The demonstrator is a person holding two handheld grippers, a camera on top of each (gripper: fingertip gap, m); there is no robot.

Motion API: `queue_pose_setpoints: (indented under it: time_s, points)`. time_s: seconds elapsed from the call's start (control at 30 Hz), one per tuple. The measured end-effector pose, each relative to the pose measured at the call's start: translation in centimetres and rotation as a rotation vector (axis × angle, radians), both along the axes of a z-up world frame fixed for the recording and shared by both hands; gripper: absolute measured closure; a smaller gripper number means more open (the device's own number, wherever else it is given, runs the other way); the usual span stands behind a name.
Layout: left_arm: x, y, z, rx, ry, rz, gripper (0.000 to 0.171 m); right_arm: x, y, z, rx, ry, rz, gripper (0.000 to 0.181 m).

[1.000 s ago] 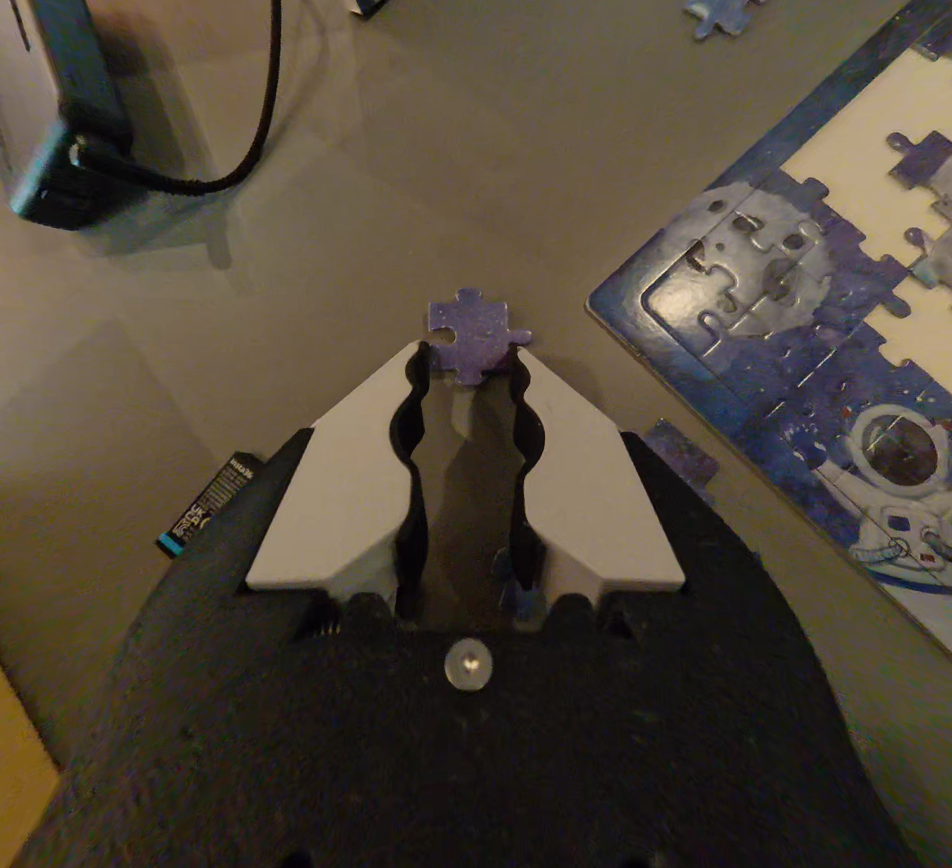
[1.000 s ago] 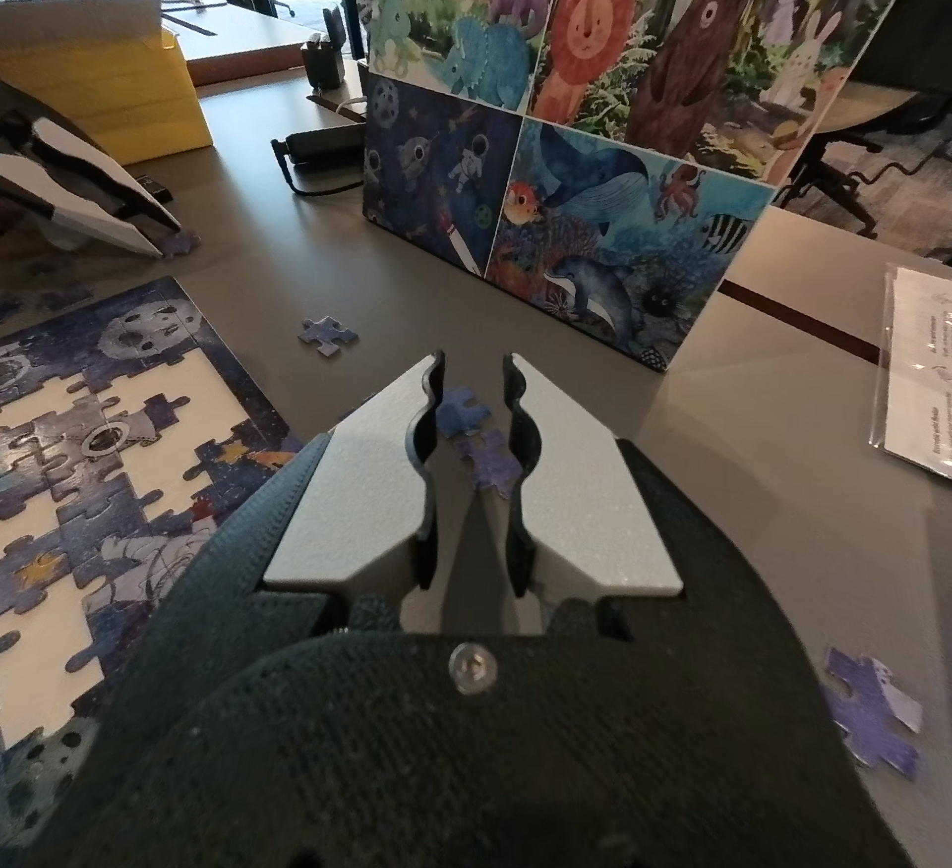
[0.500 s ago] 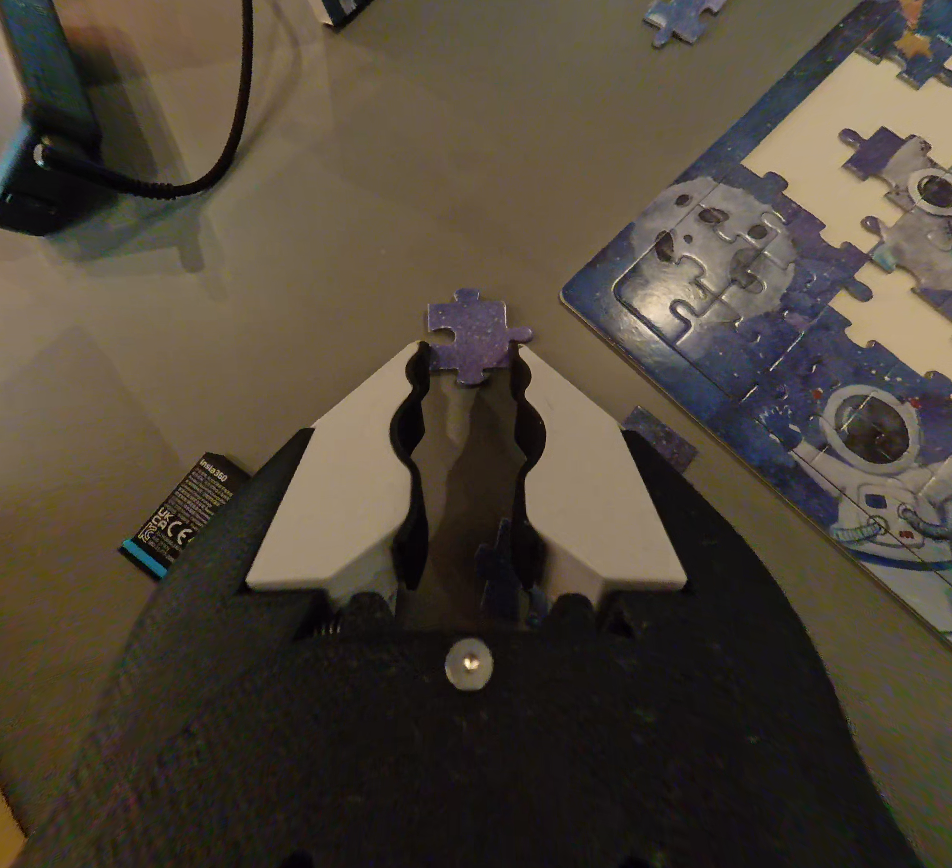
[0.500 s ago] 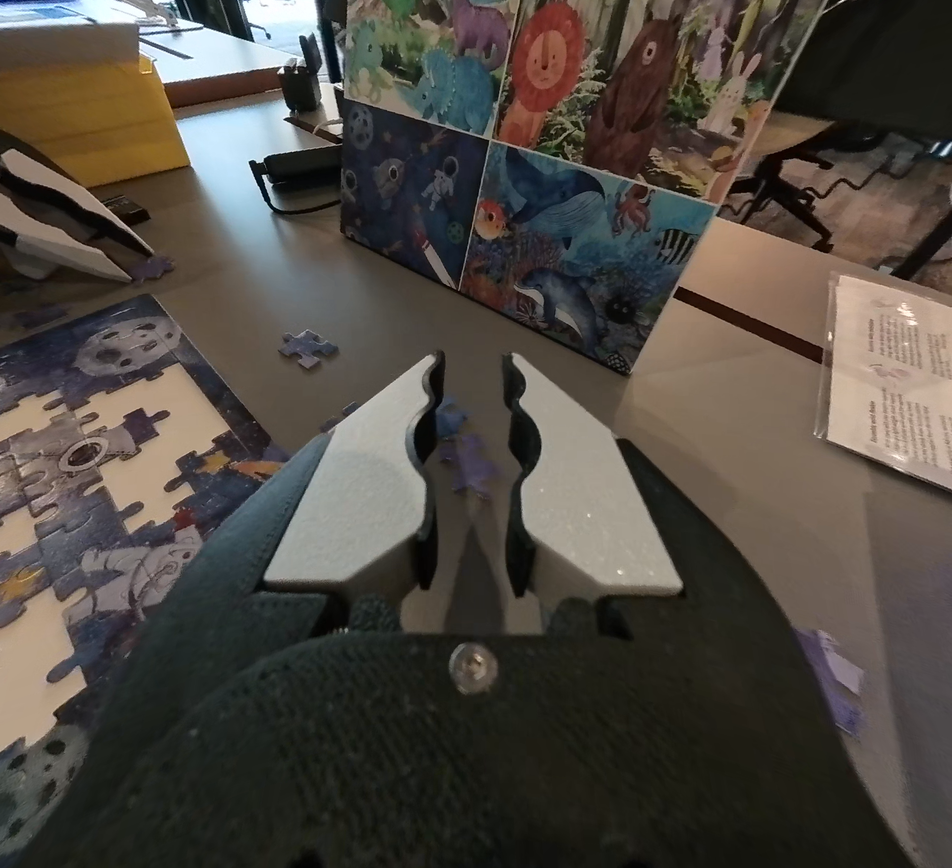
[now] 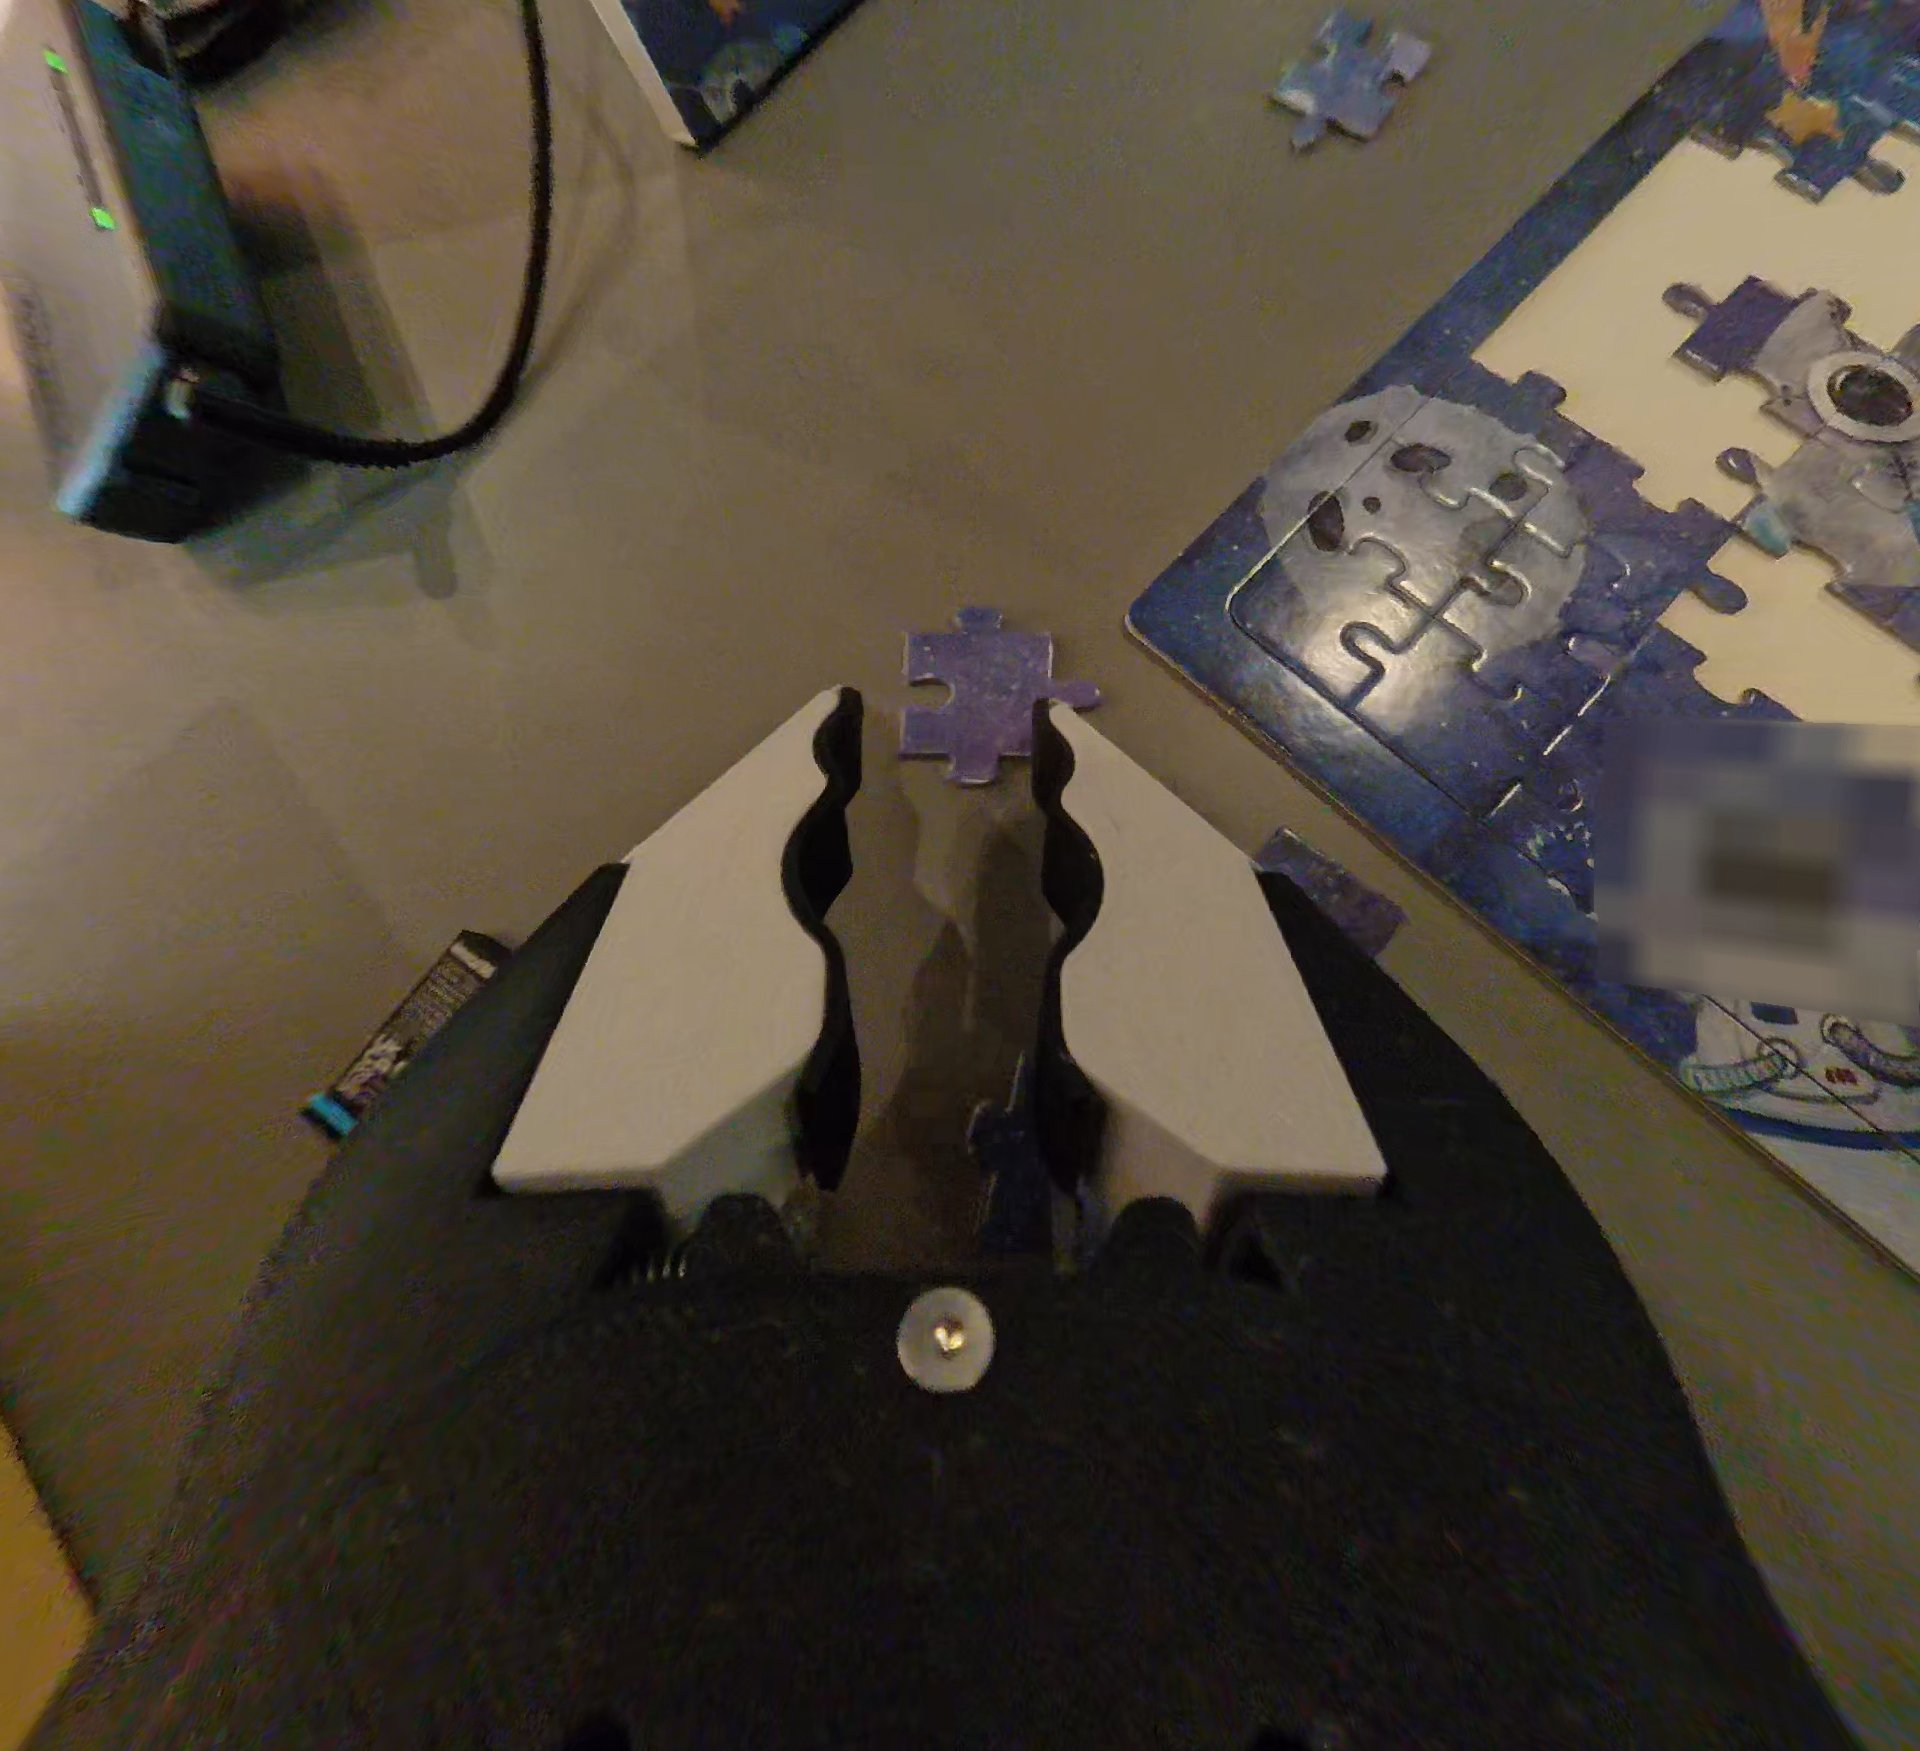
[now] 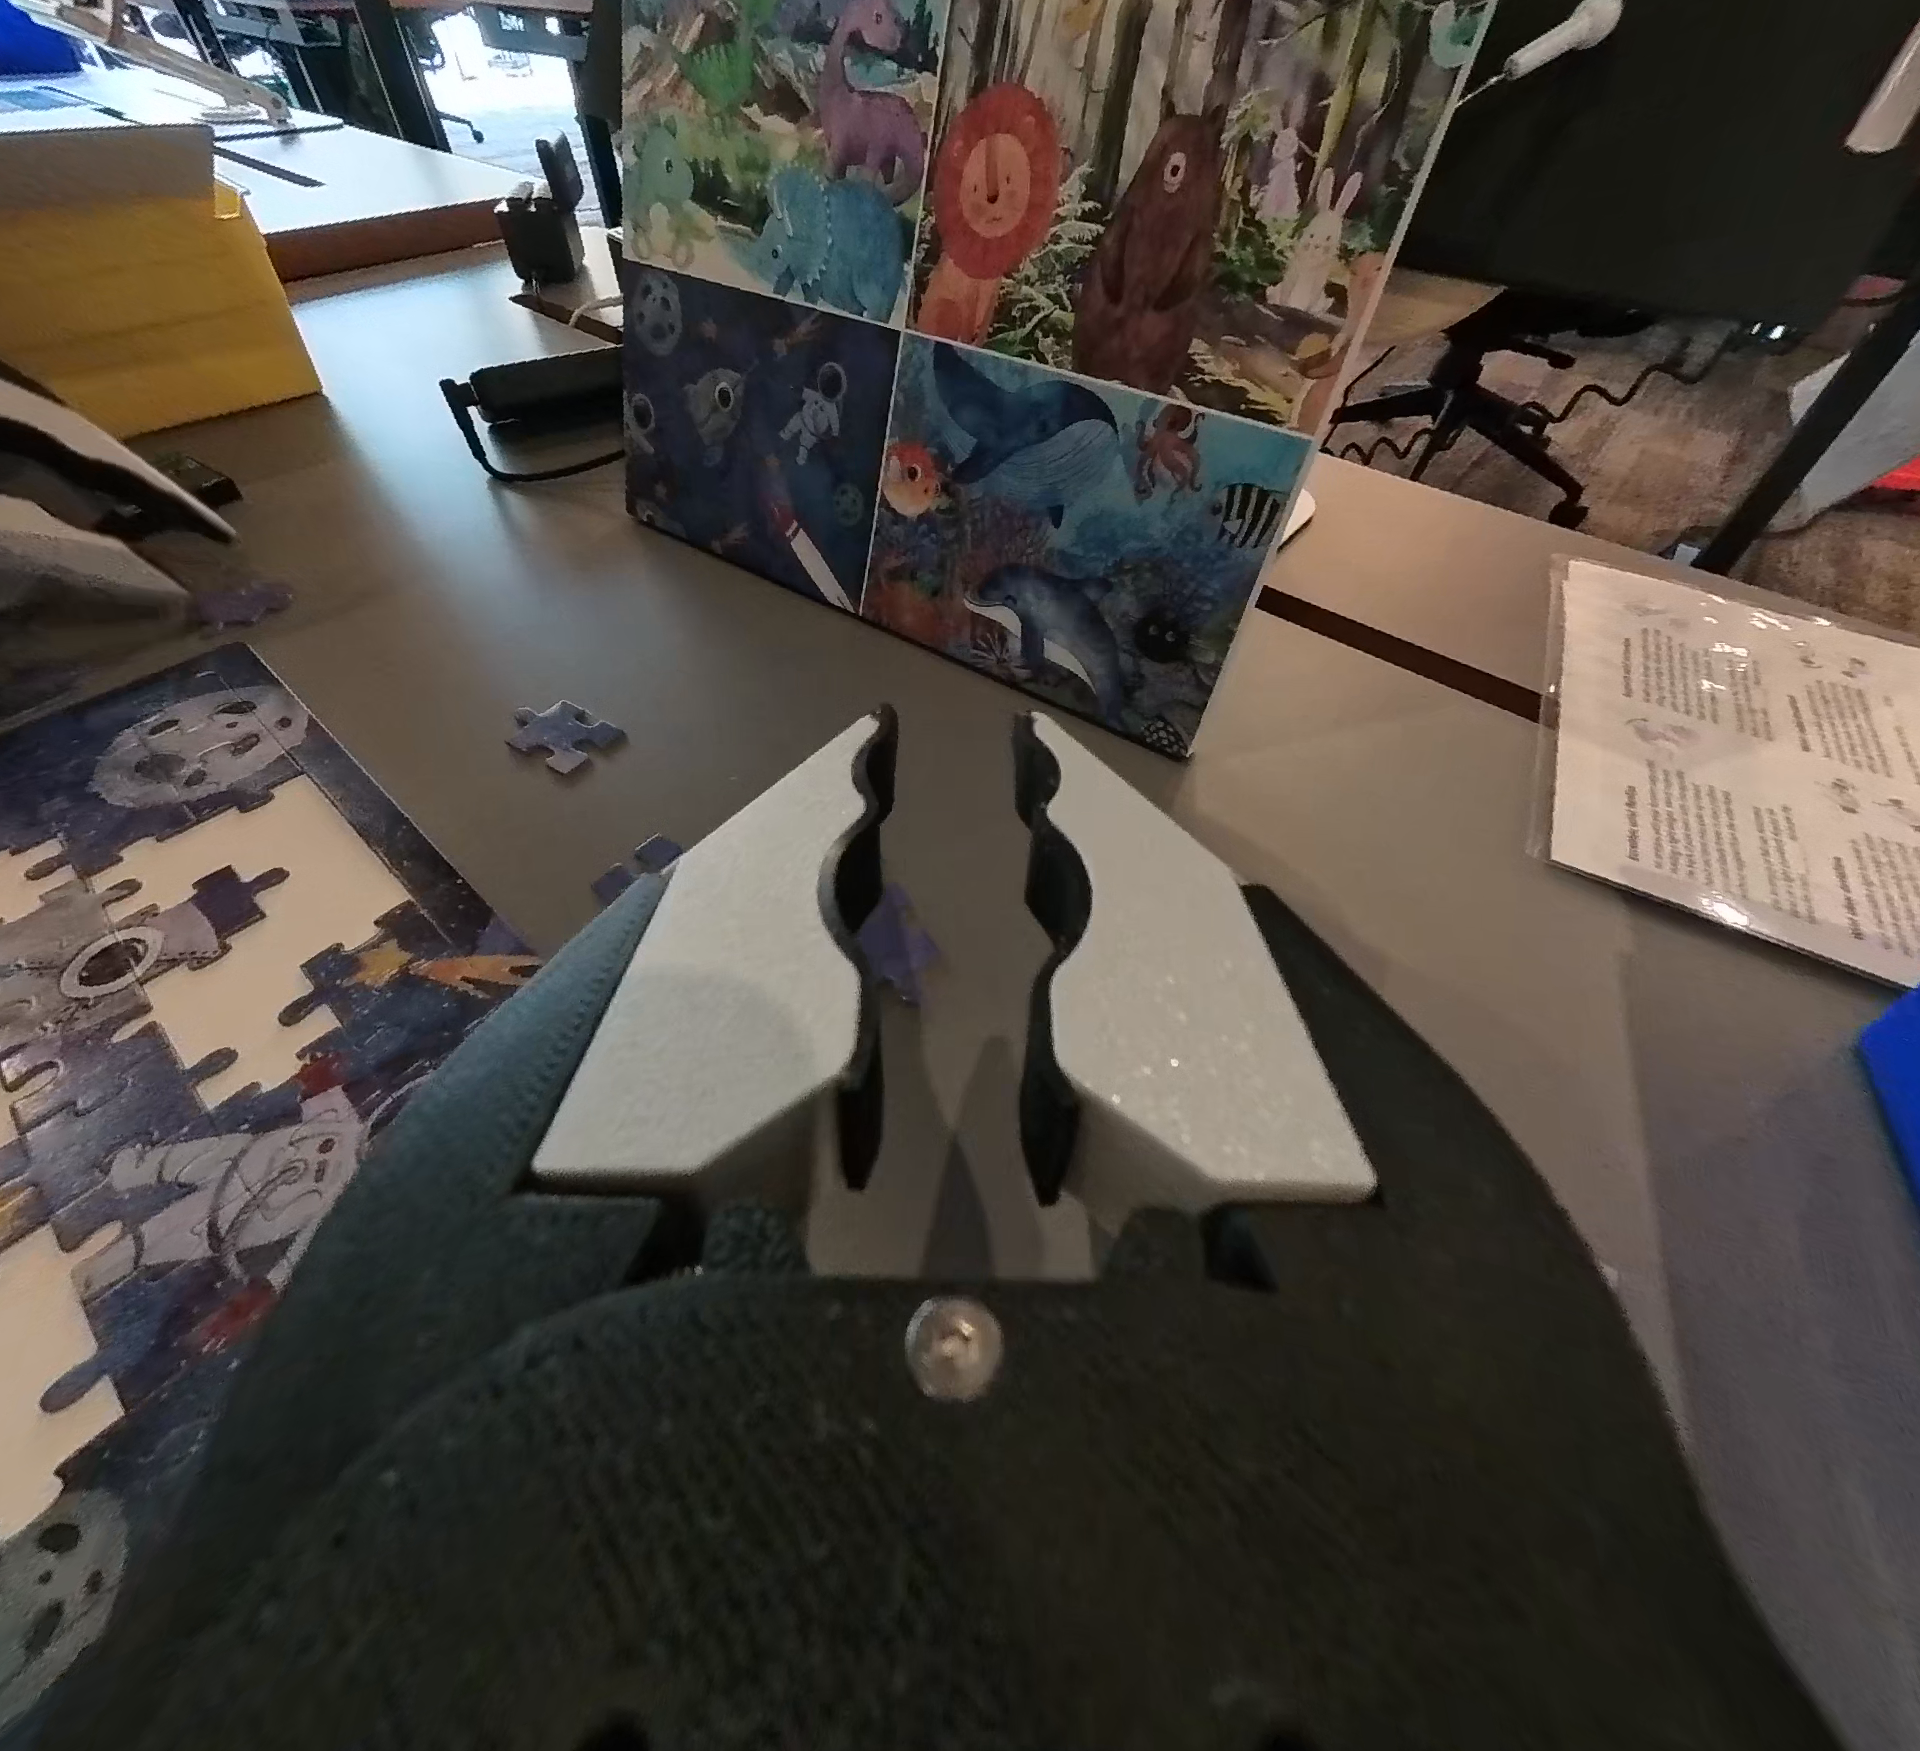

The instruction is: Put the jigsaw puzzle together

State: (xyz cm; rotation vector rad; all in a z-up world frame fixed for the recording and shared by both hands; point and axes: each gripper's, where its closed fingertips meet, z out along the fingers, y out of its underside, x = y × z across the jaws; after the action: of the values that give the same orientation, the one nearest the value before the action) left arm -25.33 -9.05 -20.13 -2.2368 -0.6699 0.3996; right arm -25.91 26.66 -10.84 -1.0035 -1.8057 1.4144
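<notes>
A grey table (image 5: 935, 299) in an open office bears a framed jigsaw puzzle (image 5: 1382, 662), partly assembled. The moon corner and the astronaut figures are already joined, while several cream gaps of bare backing remain, so by this evidence the work is perhaps half done.

Loose pieces lie outside the frame. A purple piece (image 5: 977, 699) rests on the table at the tips of the left gripper (image 5: 948, 712), whose fingers stand apart around its near edge. It lies just beside the puzzle's corner and is not clamped. A blue piece (image 5: 1345, 75) lies farther off.

The right gripper (image 6: 954, 733) hangs over the table with its fingers apart and empty, and a small purple piece (image 6: 899, 948) shows on the table through the gap.

Only the right wrist view shows the upright picture box (image 6: 1039, 267) with its reference image and a printed sheet (image 6: 1725, 766). Only the left wrist view shows the dark device (image 5: 125, 267) with its cable (image 5: 520, 195).
</notes>
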Motion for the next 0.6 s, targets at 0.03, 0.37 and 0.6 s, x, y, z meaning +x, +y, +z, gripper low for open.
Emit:
queue_pose_setpoints:
  time_s: [0.03,0.37,0.6]
  points:
    - [-0.2,-0.1,0.8,0.032,0.02,0.011,0.141,0.0,0.1,0.0,-0.001,0.001,-0.002,0.16]
    - [-1.7,-2.6,5.5,0.136,0.247,0.121,0.163,0.2,0.0,0.6,0.001,0.019,0.0,0.16]
    - [-2.2,-3.3,6.8,-0.007,0.452,0.163,0.171,0.3,-0.4,0.5,0.012,0.015,0.011,0.16]
